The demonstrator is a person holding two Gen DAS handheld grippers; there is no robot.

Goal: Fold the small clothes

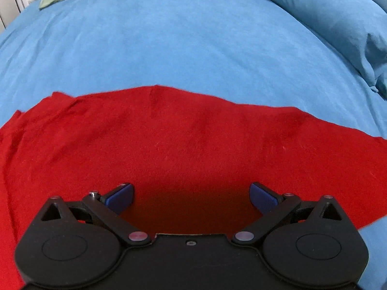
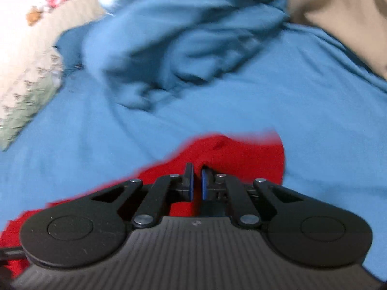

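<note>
Red garment (image 1: 183,145) spread on the blue bedsheet (image 1: 169,43) — left gripper (image 1: 191,197) spread wide above it, right gripper (image 2: 197,181) nearly closed at its edge, can't tell if it's pinching cloth.

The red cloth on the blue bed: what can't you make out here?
- Red cloth: garment type unknown; left wrist view's left edge and left hand-held gripper cut it off.
- Right wrist view: blurred; whether the nearly closed right hand-held gripper pinches cloth is unclear.
</note>
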